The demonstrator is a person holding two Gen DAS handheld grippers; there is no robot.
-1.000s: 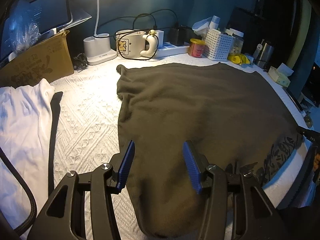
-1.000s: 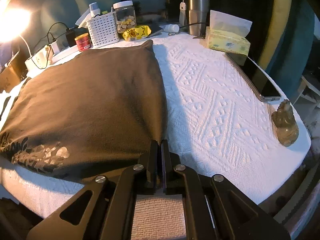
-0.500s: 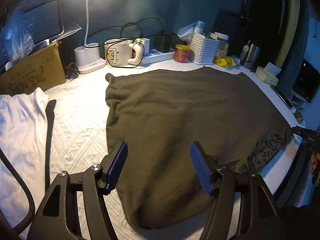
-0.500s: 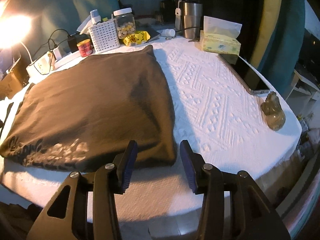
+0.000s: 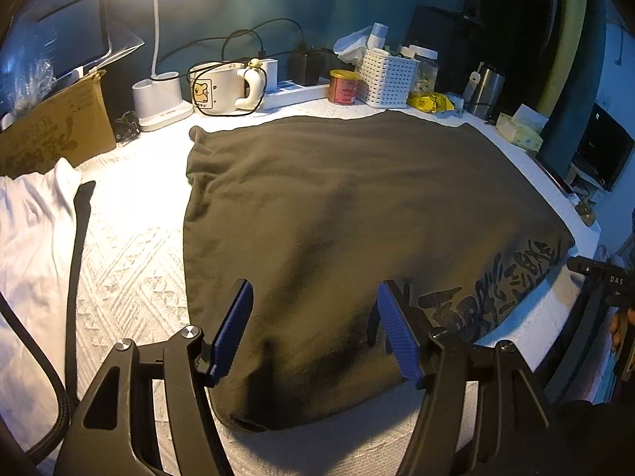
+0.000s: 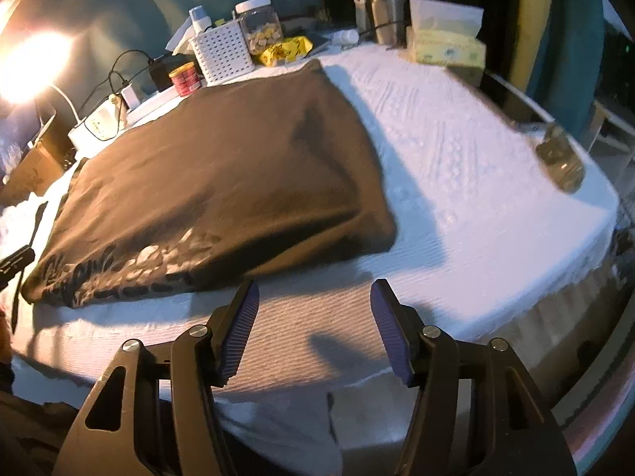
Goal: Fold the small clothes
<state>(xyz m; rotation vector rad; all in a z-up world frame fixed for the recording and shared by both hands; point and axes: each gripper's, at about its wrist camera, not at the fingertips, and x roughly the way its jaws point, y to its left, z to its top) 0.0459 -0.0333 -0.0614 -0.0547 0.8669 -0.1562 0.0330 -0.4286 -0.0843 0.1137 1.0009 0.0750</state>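
A dark brown garment [image 5: 349, 230] lies folded flat on the white textured table cover [image 5: 131, 277], its printed lettering [image 5: 492, 289] along the near right edge. My left gripper [image 5: 313, 317] hovers open above the garment's near edge, nothing pinched between its blue pads. In the right wrist view the same garment [image 6: 222, 186] lies ahead and to the left. My right gripper [image 6: 313, 317] is over bare cover near the table's front edge, its jaws opening and empty. A white garment [image 5: 31, 246] lies at the far left.
Along the back stand a cardboard box [image 5: 51, 131], lamp base [image 5: 158, 103], white mug [image 5: 222, 89], red tin [image 5: 343, 86], white basket [image 5: 387, 77], steel tumbler [image 6: 383, 8] and tissue pack [image 6: 444, 39]. A small figurine [image 6: 561, 158] sits near the right edge.
My right gripper went from shut to wide open and drew back from the garment's corner toward the table's front edge. The left gripper opened a little wider and pulled back slightly.
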